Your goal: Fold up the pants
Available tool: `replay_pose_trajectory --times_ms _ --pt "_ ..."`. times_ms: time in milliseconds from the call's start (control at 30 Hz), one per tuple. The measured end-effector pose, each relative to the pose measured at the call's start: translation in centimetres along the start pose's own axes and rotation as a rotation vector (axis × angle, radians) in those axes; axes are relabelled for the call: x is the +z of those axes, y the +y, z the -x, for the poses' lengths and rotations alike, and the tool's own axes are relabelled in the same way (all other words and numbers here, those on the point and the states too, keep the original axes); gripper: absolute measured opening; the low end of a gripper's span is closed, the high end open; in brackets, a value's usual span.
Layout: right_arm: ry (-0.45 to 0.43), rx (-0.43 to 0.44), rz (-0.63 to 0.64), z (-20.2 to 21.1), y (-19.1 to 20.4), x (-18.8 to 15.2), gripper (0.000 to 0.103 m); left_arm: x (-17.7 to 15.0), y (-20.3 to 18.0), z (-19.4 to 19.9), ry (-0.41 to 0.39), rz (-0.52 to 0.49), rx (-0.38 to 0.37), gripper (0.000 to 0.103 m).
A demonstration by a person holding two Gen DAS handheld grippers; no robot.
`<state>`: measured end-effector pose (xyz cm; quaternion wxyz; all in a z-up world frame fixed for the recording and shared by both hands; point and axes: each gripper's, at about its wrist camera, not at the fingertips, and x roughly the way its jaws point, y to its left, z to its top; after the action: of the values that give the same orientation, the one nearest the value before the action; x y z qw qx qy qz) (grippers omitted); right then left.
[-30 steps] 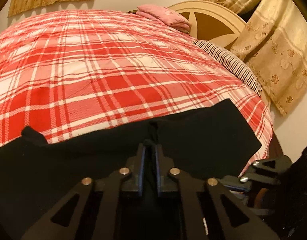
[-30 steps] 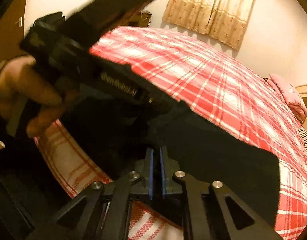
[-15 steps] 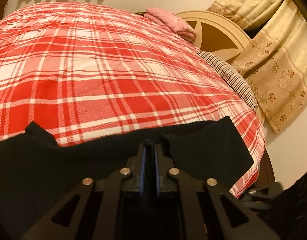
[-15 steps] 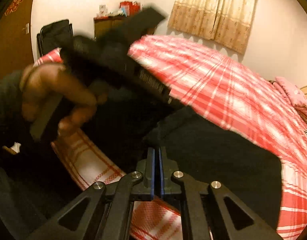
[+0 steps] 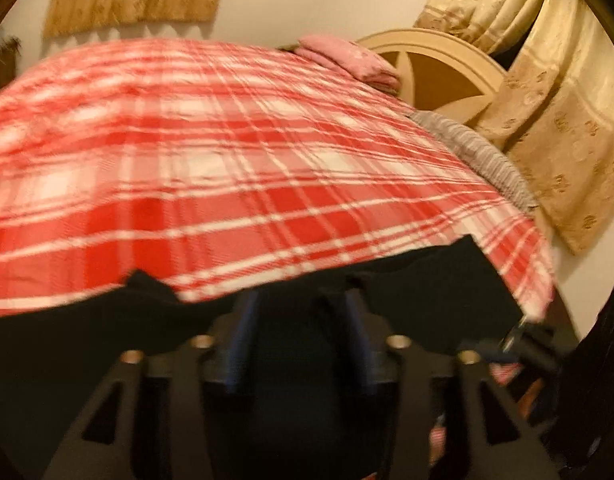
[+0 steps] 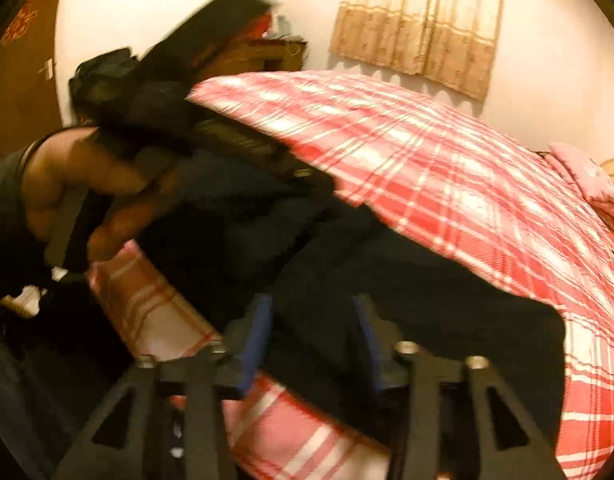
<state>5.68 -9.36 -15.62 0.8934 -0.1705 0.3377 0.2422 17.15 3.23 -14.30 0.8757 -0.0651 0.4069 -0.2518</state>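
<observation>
The left gripper (image 5: 301,320) has its two blue-lined fingers (image 5: 243,336) spread wide apart, with nothing caught between them. Dark cloth fills the gap beneath, though motion blur makes it hard to say whether the fingertips touch it. This cloth is the black pants (image 5: 427,292), lying flat along the near edge of the bed, spread from the left side of the left wrist view across to a squared-off corner on the right.

The right gripper (image 6: 313,332) is likewise wide open, its blue-padded fingers (image 6: 257,336) straddling the pants (image 6: 427,304) without clamping them. From this view the pants run along the bed edge from the person's left hand (image 6: 79,188), which grips the other tool's handle at the far left, out to a blunt end at the right.

Under the pants lies a red and white plaid bedspread (image 5: 227,160) covering the whole bed. At its far end rests a folded pink cloth (image 5: 351,58) in front of a cream, arched headboard (image 5: 443,64). A grey striped sheet edge (image 5: 479,156) shows along the bed's right side. Gold patterned curtains (image 5: 559,128) hang to the right, and a shorter curtain (image 6: 419,28) hangs on the pale wall beyond the bed.
</observation>
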Motion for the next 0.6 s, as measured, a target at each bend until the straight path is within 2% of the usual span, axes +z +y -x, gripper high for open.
replay_pose_trajectory --times_ms 67,167,267,367,467,600 --pt "0.006 -0.015 -0.024 -0.9 -0.8 0.5 0.050 -0.2 0.3 0.7 -0.011 -0.035 0.067 0.054" --pt "0.077 0.004 -0.060 -4.0 -1.5 0.8 0.050 -0.6 0.9 1.3 -0.001 -0.062 0.156 0.056" --pt "0.058 0.008 -0.005 -4.4 0.1 1.1 0.050 -1.1 1.8 1.7 0.010 -0.076 0.227 0.056" --pt "0.051 0.070 0.003 -3.9 0.7 1.7 0.050 -1.5 2.7 2.2 0.014 -0.070 0.255 0.056" --pt "0.011 0.010 0.020 -3.7 0.4 2.6 0.050 -1.7 3.4 2.5 0.014 -0.058 0.266 0.056" --pt "0.014 -0.033 -0.037 -5.1 -1.5 3.6 0.050 -1.9 4.1 3.1 0.017 -0.046 0.273 0.056"
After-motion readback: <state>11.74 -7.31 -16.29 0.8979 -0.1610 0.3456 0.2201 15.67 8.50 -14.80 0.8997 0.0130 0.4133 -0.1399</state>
